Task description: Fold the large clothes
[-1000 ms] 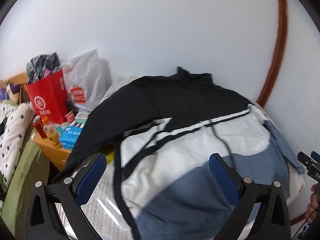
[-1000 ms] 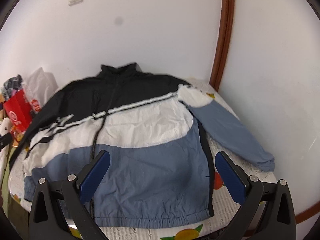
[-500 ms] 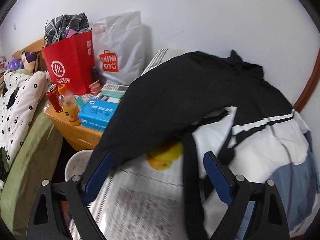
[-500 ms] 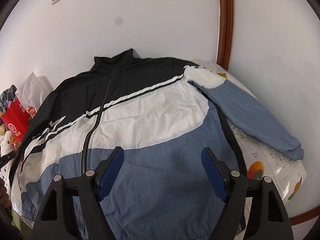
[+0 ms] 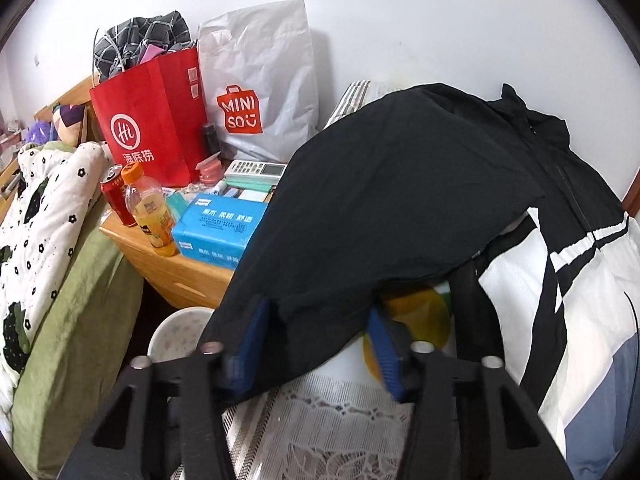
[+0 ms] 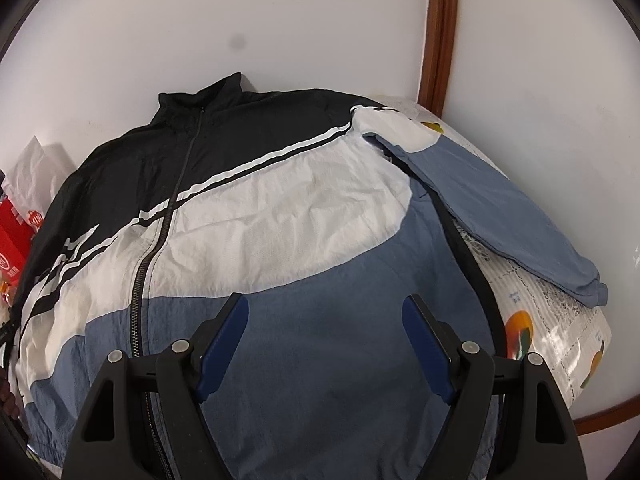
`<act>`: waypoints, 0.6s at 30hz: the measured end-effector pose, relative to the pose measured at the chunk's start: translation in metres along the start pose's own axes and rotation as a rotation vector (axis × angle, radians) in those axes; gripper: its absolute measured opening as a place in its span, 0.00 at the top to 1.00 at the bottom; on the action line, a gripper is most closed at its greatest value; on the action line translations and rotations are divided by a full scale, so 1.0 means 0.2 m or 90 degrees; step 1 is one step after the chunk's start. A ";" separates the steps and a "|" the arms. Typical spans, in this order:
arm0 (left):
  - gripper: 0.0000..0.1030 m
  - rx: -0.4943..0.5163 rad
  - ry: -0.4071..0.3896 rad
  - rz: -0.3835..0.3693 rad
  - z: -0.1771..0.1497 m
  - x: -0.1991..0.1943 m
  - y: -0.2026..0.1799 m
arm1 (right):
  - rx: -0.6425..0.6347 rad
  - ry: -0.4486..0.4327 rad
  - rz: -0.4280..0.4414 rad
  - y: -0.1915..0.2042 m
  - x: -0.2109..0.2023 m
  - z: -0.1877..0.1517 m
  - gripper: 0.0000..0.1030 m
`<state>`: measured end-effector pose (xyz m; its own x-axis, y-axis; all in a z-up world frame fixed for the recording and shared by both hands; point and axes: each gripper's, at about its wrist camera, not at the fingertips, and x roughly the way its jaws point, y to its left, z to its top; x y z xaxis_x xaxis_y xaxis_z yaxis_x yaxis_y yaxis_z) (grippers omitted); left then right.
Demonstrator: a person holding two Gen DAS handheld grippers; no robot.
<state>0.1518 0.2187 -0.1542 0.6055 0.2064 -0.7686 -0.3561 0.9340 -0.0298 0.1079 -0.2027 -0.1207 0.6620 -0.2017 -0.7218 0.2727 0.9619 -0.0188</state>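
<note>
Big windbreaker jacket spread front-up across a table with a lacy, fruit-print cover, collar up against the white wall, zip closed. Black on top, white through the middle with black stripes, blue at the bottom. One blue sleeve lying out flat toward the door-frame side, cuff near the table edge. Black sleeve on the other side draped over the table's end, hanging next to a wooden nightstand. Left gripper right at the low edge of that black sleeve, jaws closing with the fabric between the blue pads; not clear whether pressing on it yet. Right gripper over the blue lower front of the jacket, jaws fairly wide apart, nothing pinched between them. Nightstand pretty cluttered: red bag, white Miniso bag, blue tissue box, orange drink bottle, red can, remote.
</note>
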 end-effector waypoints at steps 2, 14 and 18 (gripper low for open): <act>0.81 -0.001 -0.002 -0.003 0.02 0.00 0.00 | -0.003 0.002 0.005 0.02 0.01 0.01 0.24; 0.93 0.000 -0.052 -0.002 0.25 -0.21 -0.10 | -0.023 -0.023 0.031 0.01 -0.01 0.13 0.24; 0.93 0.007 -0.073 -0.021 0.34 -0.29 -0.21 | -0.017 -0.033 0.053 -0.02 -0.02 0.19 0.24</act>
<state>0.1799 0.1880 -0.0641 0.6948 0.2071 -0.6887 -0.3274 0.9437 -0.0466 0.1306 -0.2119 -0.0917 0.7166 -0.1295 -0.6853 0.1971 0.9802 0.0209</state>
